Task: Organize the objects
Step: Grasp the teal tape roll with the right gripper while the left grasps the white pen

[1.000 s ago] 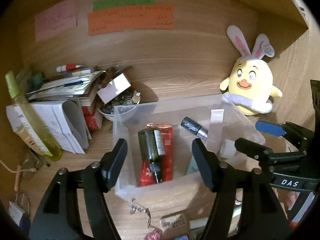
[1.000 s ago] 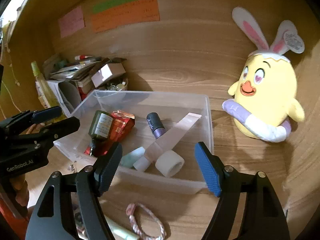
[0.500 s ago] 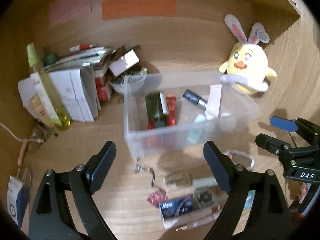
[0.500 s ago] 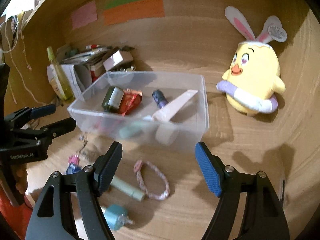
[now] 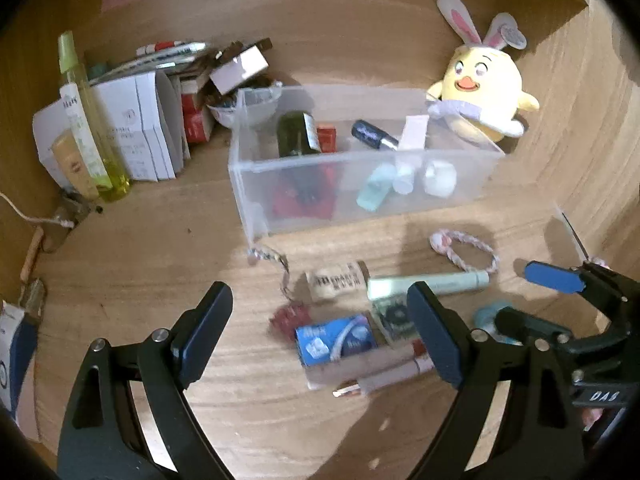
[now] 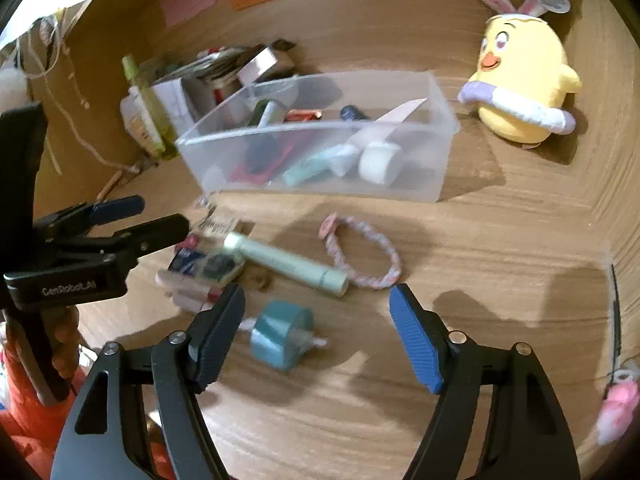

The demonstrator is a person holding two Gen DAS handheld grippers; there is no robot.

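Note:
A clear plastic bin (image 5: pixel 256 168) (image 6: pixel 436 168) sits on the wooden surface and holds a dark bottle (image 5: pixel 296 136), a red packet, a nail polish, a white roll and tubes. In front of it lie a mint tube (image 5: pixel 432 283) (image 6: pixel 288 266), a pink braided bracelet (image 5: pixel 466 250) (image 6: pixel 364 256), a blue packet (image 5: pixel 334 338), a teal round object (image 6: pixel 280 334) and small cards. My left gripper (image 5: pixel 320 336) is open above the blue packet. My right gripper (image 6: pixel 316 334) is open around the teal object, not touching it.
A yellow bunny-eared plush (image 5: pixel 484 96) (image 6: pixel 520 80) stands at the back right. A stack of books, boxes and a yellow-green bottle (image 5: pixel 86 128) fills the back left. Wooden walls close in the back and right. A pink item (image 6: pixel 616 408) lies at the far right.
Both grippers have pulled back from the bin toward the near side. The loose items in front of the bin have come into view. Both stay open.

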